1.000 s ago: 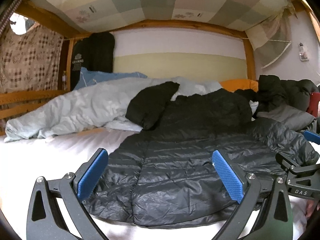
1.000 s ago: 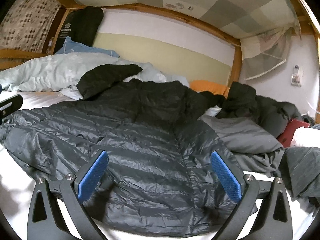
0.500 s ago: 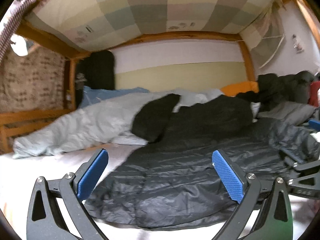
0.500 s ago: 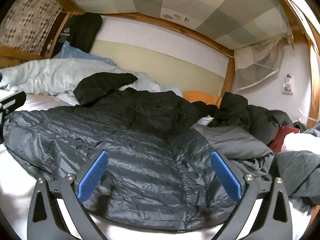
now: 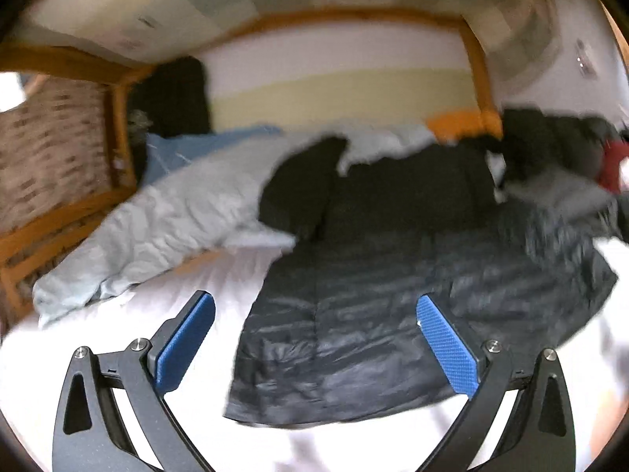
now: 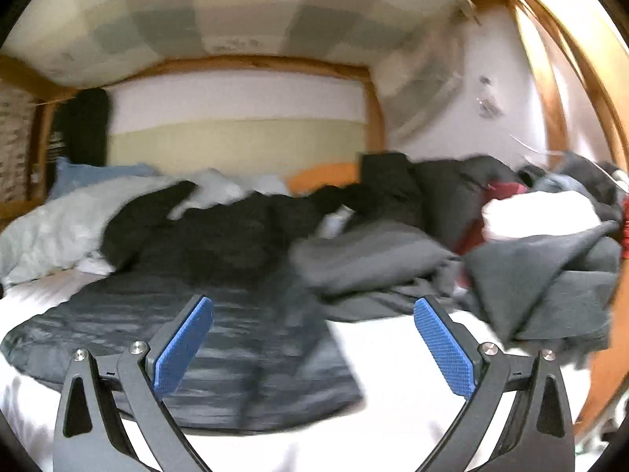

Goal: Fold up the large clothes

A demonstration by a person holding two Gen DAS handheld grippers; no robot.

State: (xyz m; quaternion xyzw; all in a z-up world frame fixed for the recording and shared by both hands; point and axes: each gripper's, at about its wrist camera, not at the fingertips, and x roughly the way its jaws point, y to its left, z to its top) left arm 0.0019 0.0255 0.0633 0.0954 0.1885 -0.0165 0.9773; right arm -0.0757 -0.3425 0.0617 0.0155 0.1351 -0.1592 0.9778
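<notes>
A dark grey quilted puffer jacket lies spread flat on the white bed sheet, its hem nearest me and its black hood at the far end. My left gripper hangs open above the jacket's near left hem, nothing between its blue pads. In the right wrist view the same jacket fills the lower left, and my right gripper is open over its right edge and the bare sheet. Both views are motion-blurred.
A pale blue duvet is bunched along the left by the wooden bed rail. Dark and grey clothes pile up at the right, with a red item and an orange pillow by the far wall.
Both grippers have pulled back and swung; the right one turned rightward, so the clothes pile now fills its right side. The right gripper has left the left wrist view. Both stay open.
</notes>
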